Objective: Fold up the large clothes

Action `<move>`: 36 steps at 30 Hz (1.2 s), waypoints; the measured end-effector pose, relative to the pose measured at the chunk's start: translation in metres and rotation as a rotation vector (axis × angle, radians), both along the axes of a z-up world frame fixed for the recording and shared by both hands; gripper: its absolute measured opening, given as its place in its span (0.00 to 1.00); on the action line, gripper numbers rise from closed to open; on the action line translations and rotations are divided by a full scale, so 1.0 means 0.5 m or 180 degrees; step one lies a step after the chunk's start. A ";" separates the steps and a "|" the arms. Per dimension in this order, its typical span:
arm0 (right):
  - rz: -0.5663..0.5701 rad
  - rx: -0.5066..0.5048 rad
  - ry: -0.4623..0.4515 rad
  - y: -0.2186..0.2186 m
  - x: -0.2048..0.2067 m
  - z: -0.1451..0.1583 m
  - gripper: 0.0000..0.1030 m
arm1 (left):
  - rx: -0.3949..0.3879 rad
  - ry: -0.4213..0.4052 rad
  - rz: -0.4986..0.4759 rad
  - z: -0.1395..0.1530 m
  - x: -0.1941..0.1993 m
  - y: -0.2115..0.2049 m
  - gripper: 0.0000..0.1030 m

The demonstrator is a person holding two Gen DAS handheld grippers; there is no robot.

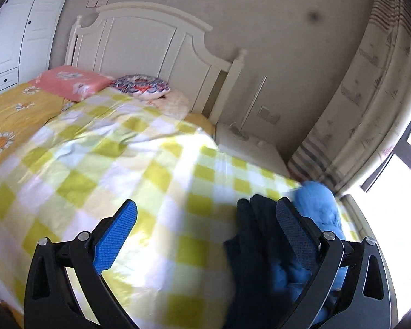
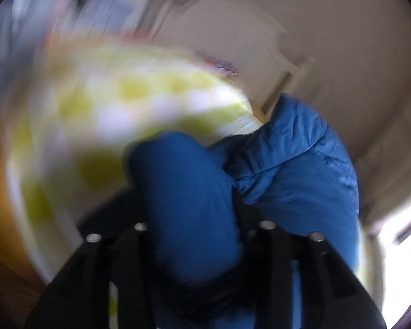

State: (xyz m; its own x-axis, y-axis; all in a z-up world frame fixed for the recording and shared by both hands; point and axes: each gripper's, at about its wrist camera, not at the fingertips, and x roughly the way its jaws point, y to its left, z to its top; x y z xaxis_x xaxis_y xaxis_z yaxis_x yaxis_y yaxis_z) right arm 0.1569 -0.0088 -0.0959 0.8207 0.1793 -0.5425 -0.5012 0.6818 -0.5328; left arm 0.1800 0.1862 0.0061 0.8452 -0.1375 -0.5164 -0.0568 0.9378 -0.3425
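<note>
A blue padded jacket (image 2: 287, 170) with a dark lining (image 1: 254, 235) lies bunched on a yellow and white checked quilt (image 1: 123, 170) on the bed. My left gripper (image 1: 205, 213) is open above the quilt, its right finger (image 1: 293, 227) against the jacket's dark and blue cloth (image 1: 320, 205). In the blurred right wrist view a thick fold of blue cloth (image 2: 189, 203) fills the space between the fingers of my right gripper (image 2: 202, 219). The fingertips are hidden by the cloth.
A white headboard (image 1: 150, 46) stands at the far end, with an orange pillow (image 1: 71, 81) and a patterned cushion (image 1: 142, 85). A wardrobe (image 1: 16, 33) is at the left. A curtain (image 1: 370, 104) and bright window (image 1: 408, 192) are at the right.
</note>
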 end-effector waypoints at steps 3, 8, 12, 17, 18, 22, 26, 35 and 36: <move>0.0034 -0.0111 -0.0140 0.022 -0.013 -0.021 0.40 | 0.0199 0.0083 -0.0234 -0.016 0.001 -0.023 0.95; 0.0158 0.0195 -0.0315 -0.028 -0.062 0.010 0.31 | 0.0427 0.0045 -0.0736 -0.005 0.035 -0.134 0.95; 0.0242 0.0469 -0.0518 -0.054 -0.116 0.041 0.27 | 0.0745 -0.0087 -0.1158 0.029 0.056 -0.265 0.95; 0.0370 0.0555 -0.0468 -0.065 -0.131 0.035 0.30 | 0.1324 -0.0215 -0.1509 0.071 0.062 -0.394 0.96; 0.0380 0.0447 -0.0372 -0.053 -0.123 0.012 0.35 | 0.1515 -0.0206 -0.1520 0.069 0.069 -0.419 0.96; 0.0452 0.0041 -0.0500 -0.013 -0.140 -0.054 0.65 | 0.1853 0.0095 -0.1522 0.014 0.131 -0.467 0.96; 0.0642 0.0104 -0.0310 -0.033 -0.160 -0.037 0.71 | 0.1987 0.0633 -0.1345 -0.139 0.236 -0.442 0.96; 0.0766 0.1306 -0.0079 -0.271 -0.203 0.104 0.69 | 0.0994 0.0579 -0.1149 -0.216 0.247 -0.308 0.96; 0.0672 0.1522 -0.0060 -0.305 -0.191 0.118 0.69 | 0.0995 0.0562 -0.1136 -0.217 0.245 -0.308 0.96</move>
